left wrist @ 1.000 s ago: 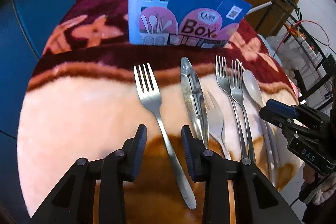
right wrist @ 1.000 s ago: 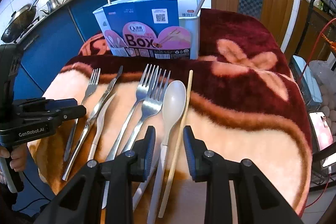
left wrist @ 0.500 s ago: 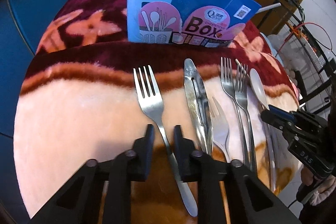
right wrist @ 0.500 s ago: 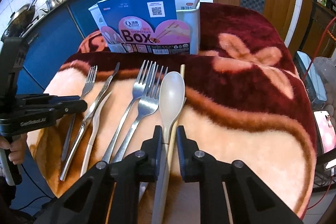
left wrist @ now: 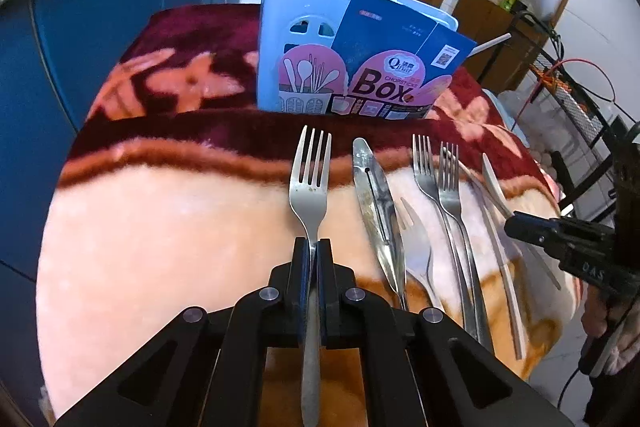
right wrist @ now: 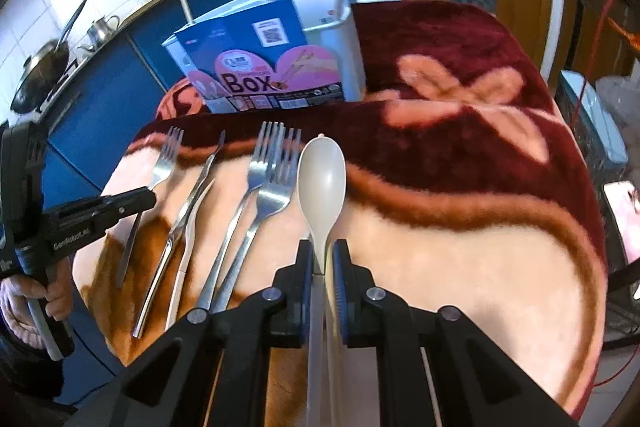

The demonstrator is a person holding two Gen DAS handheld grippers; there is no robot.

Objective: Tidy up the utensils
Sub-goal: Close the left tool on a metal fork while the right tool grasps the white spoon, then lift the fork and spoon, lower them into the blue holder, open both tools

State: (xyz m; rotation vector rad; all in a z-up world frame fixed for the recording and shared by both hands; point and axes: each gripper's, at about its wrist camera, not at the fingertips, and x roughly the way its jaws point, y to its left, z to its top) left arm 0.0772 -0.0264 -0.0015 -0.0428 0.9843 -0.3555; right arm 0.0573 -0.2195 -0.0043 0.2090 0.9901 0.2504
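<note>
Fork (left wrist: 310, 187) pinched at neck by left gripper (left wrist: 313, 259), tines aimed straight at holder (left wrist: 296, 39) near blanket's (left wrist: 160, 227) far edge. Spoon (right wrist: 321, 183) likewise clamped by right gripper (right wrist: 322, 263), bowl pointing holderward. Remaining cutlery flat between.

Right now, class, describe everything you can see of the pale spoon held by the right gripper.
The spoon is off-white and matte, plastic by its look, with an oval bowl facing up and a slim handle. The right gripper is shut on its neck just below the bowl, handle running back between the fingers. It points toward the utensil box, beside two steel forks. A thin pale stick seems pinched alongside it. Whether it is lifted off the blanket is unclear.
</note>
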